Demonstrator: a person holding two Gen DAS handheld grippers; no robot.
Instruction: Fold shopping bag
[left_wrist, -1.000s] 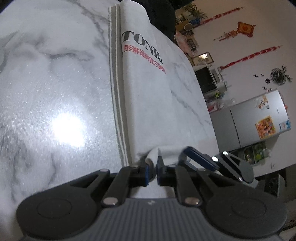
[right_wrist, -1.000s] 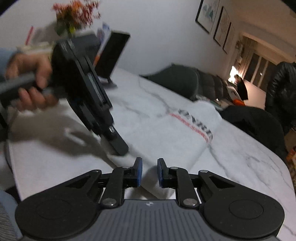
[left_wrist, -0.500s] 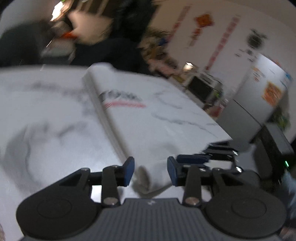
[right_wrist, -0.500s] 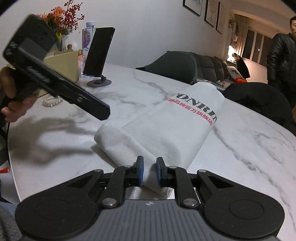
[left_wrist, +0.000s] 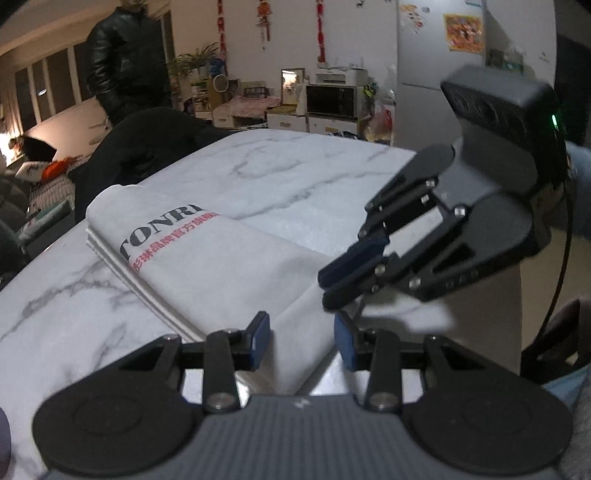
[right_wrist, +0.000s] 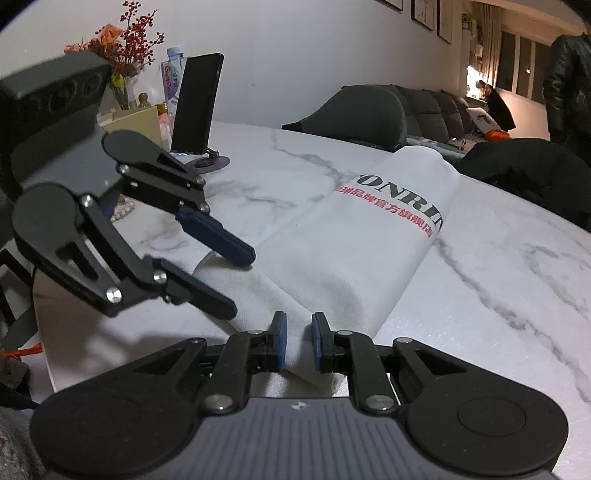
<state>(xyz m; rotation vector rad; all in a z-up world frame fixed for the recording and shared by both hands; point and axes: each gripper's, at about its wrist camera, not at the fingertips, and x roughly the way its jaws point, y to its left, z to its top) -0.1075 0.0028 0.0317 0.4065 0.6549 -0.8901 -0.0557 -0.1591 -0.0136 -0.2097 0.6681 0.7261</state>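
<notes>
Both grippers have let go of the bag's near end over the last second, and my left one has swung up from looking down the table to a level view of the room.

From my left wrist, the left gripper (left_wrist: 301, 341) stands wide apart, fingers straddling the near end of the shopping bag (left_wrist: 221, 266) without pinching it. That bag lies flat on the marble table (left_wrist: 66, 332), folded into a long strip running toward 11 o'clock, lettering at the far end. At 2 o'clock the right gripper (left_wrist: 328, 288) hovers just above the cloth; from this side its fingers look nearly together (I cannot tell more).

From my right wrist, the right gripper (right_wrist: 298, 339) shows a narrow gap with cloth lying loose between the pads, so I read it as released. Its view has the bag (right_wrist: 354, 258) stretching toward 1 o'clock, its near corner rolled over. At 9 o'clock the left gripper (right_wrist: 236, 273) is spread open over that rolled end, and a phone on a stand (right_wrist: 195, 110) sits at 11 o'clock.

I judge the lengthwise folds done; folding the strip end to end seems next.
</notes>
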